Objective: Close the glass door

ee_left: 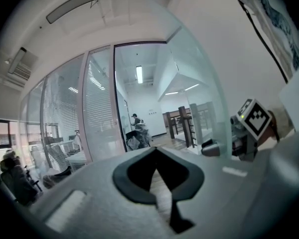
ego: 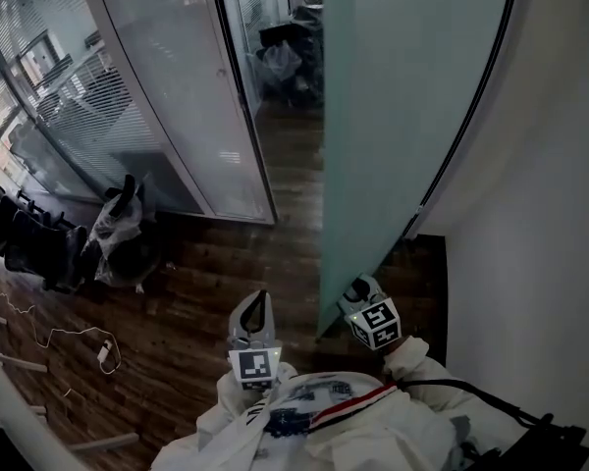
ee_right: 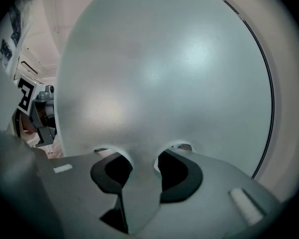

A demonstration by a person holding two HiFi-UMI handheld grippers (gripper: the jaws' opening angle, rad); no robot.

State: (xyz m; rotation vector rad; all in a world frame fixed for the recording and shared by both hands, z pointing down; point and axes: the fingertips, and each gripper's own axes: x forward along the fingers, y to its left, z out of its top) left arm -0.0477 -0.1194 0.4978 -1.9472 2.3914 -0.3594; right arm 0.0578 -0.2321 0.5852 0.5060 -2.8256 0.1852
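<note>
The frosted glass door (ego: pixel 402 116) stands ajar, its free edge towards me, over a dark wood floor. My right gripper (ego: pixel 358 292) is shut on that edge low down; in the right gripper view the door (ee_right: pixel 164 73) fills the picture and its edge runs between the two jaws of the gripper (ee_right: pixel 142 168). My left gripper (ego: pixel 258 307) hangs just left of the door, shut with nothing in it. Its tips meet in the left gripper view (ee_left: pixel 156 151), where the door (ee_left: pixel 199 93) and the right gripper's marker cube (ee_left: pixel 253 118) show at the right.
A glass partition with blinds (ego: pixel 177 86) runs along the left. Black chairs (ego: pixel 39 243) and a plastic-wrapped bundle (ego: pixel 118 229) stand at its foot, and a white cable with a charger (ego: pixel 105 353) lies on the floor. A white wall (ego: pixel 550 214) closes the right. A person (ee_left: pixel 135 121) stands far off beyond the doorway.
</note>
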